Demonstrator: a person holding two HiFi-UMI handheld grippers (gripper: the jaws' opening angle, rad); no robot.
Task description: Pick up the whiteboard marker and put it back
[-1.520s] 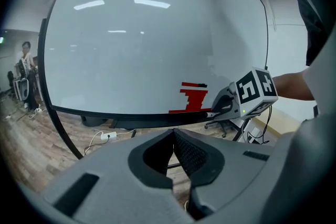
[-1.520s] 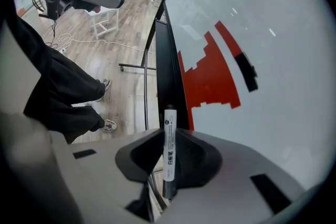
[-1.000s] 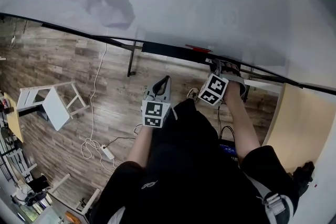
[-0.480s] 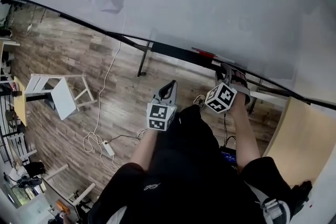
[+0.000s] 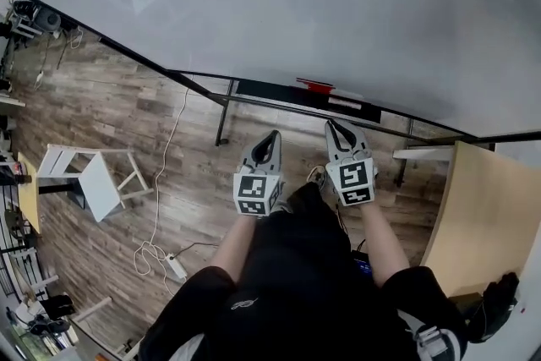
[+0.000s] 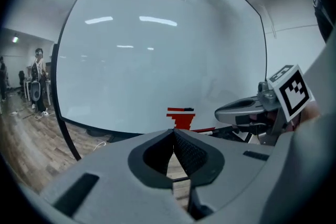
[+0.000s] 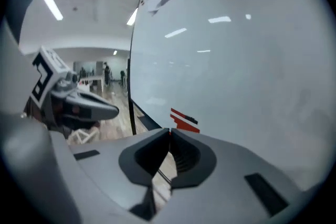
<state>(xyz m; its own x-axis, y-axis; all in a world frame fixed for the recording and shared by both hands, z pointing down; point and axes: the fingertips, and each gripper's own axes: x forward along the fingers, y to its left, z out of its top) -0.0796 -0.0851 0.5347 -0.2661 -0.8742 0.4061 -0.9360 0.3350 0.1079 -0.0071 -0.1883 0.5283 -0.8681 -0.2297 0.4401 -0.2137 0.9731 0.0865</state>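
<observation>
We judge the task all but done: what looks like the whiteboard marker (image 5: 347, 104) lies on the board's tray (image 5: 258, 87), our left gripper (image 5: 271, 135) closed and empty, the jaws of our right gripper (image 5: 332, 125) closing on nothing

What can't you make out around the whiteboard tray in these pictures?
White stick on the tray, head view: too small to confirm it's the marker.
Red object, left gripper view: lower part hidden behind the shut left claw.
Clutter on the floor, head view: cut off by the left edge.
</observation>
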